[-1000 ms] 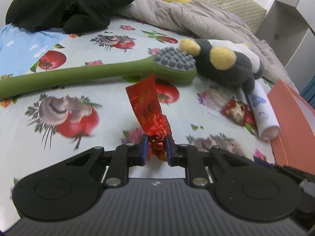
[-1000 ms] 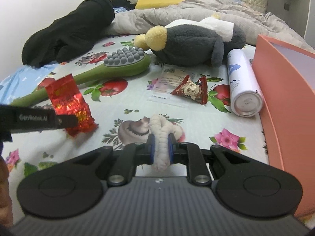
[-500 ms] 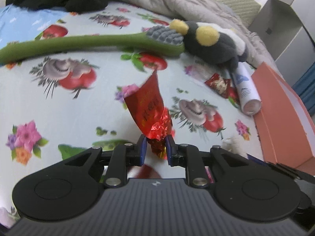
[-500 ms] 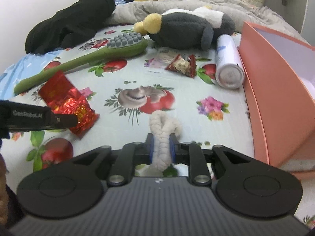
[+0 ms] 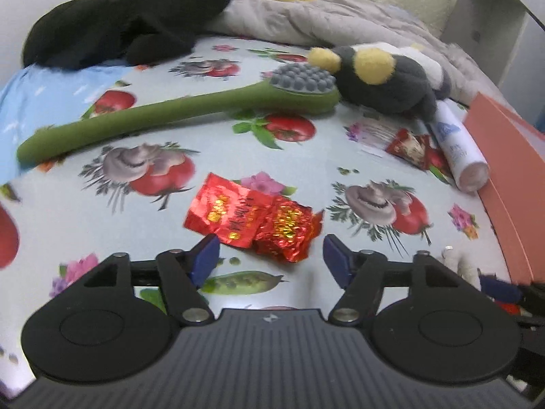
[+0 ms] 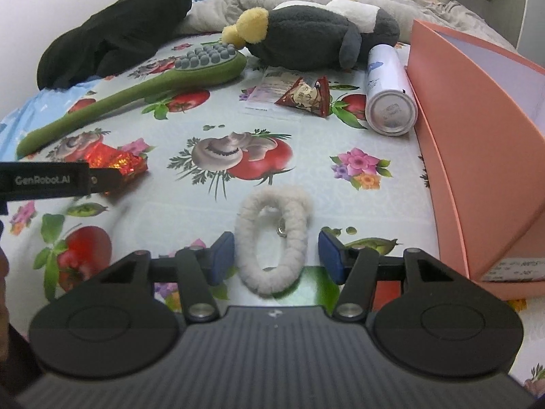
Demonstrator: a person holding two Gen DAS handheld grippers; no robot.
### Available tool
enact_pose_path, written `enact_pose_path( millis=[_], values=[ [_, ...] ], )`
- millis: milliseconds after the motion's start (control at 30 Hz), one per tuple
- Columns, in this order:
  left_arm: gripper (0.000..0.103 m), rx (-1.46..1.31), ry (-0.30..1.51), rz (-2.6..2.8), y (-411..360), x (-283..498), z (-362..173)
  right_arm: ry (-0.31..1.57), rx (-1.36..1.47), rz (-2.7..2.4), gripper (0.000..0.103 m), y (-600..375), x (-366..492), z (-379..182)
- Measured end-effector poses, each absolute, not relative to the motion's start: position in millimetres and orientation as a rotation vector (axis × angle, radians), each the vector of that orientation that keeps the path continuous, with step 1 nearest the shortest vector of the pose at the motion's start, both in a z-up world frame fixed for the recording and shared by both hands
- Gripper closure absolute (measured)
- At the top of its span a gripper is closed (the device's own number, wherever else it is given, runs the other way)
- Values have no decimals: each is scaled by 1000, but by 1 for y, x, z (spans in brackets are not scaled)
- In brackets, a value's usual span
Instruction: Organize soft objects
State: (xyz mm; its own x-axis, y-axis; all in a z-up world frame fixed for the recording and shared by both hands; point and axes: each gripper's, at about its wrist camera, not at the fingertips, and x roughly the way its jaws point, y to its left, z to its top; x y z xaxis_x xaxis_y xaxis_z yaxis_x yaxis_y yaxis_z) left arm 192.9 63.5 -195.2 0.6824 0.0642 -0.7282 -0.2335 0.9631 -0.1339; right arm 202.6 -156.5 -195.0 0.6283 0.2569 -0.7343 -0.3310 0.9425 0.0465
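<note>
A crumpled red foil packet (image 5: 252, 220) lies flat on the printed bed sheet (image 5: 102, 225), just ahead of my left gripper (image 5: 271, 259). Its jaws are opening and the blue pads (image 5: 207, 255) stand wide of the packet without touching it. A white fluffy ring (image 6: 247, 242) lies on the sheet between the pads of my right gripper (image 6: 276, 259). Those jaws are opening too, with a gap on both sides of the ring. The red packet (image 6: 115, 162) also shows at the left of the right wrist view, partly behind the left gripper's black side.
A long green brush-shaped cushion (image 5: 170, 112) and a grey and yellow plush animal (image 5: 381, 81) lie further back. A small red snack packet (image 5: 408, 146) and a white bottle (image 5: 456, 150) rest beside an orange box (image 6: 477, 143) on the right. A black garment (image 5: 129, 17) and a grey quilt (image 5: 323, 17) lie behind.
Both grippers were shut, the left on the red packet and the right on the fluffy ring. Both have opened, and the packet and ring now lie loose on the sheet.
</note>
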Motion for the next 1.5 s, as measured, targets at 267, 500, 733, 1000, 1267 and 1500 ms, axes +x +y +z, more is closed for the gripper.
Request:
enact_pose_path(
  millis=[267,500,733,1000,1267,1500],
  values=[
    [25,-124,794,107,60,208,-202,813,-115,336,62,-151,210,-195],
    [25,-83,802,114,64,217,-214,808,-135,336,78,-149,213,-196],
    [46,-15,791,105,55,220,-218,809,-145,341,83,-148,213,-195],
    [57,-27,783,97,49,216,-214,819,-126,341,84,-153,211,-192],
    [58,-80,779,78,43,205,-200,812,-111,334,85,-161,200,-179],
    [58,-109,766,11,24,191,-174,782,-62,297,85,-176,184,-157]
  ],
)
